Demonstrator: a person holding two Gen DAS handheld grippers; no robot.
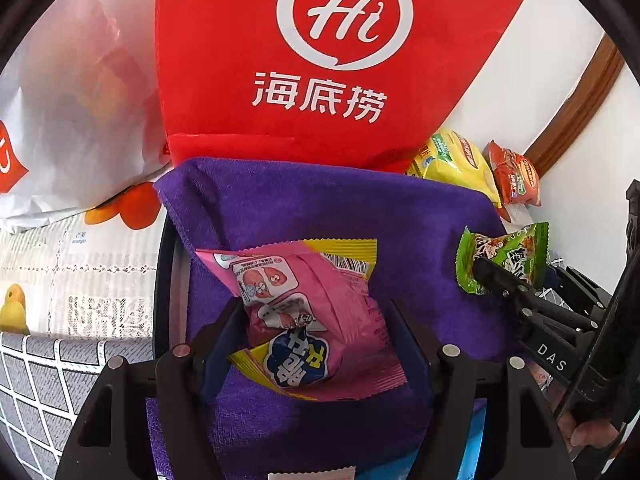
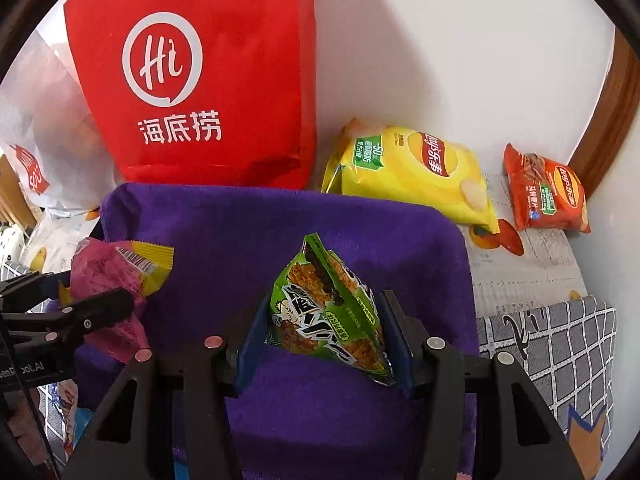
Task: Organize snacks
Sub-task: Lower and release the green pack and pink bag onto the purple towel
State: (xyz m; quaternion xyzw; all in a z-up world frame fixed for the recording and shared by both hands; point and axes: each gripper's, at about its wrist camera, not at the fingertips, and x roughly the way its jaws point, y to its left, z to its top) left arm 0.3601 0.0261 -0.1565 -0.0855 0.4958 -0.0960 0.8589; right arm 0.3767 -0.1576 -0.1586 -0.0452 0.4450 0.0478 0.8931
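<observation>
- At nine o'clock a white plastic bag slumps on the fruit-print tablecloth, beside the tall red bag that stands upright at twelve o'clock.
- The left gripper has its jaws clenched on the pink snack packet, held above the purple cloth; whether the packet's bottom edge touches the cloth I cannot tell.
- To its right, the right gripper grasps the green snack packet between its blue pads, also over the purple cloth.
- At two o'clock from that gripper a yellow chip bag lies on the tablecloth just beyond the cloth's far edge.
- Further right, near the wall, lies a smaller orange chip bag, apart from the yellow one.
</observation>
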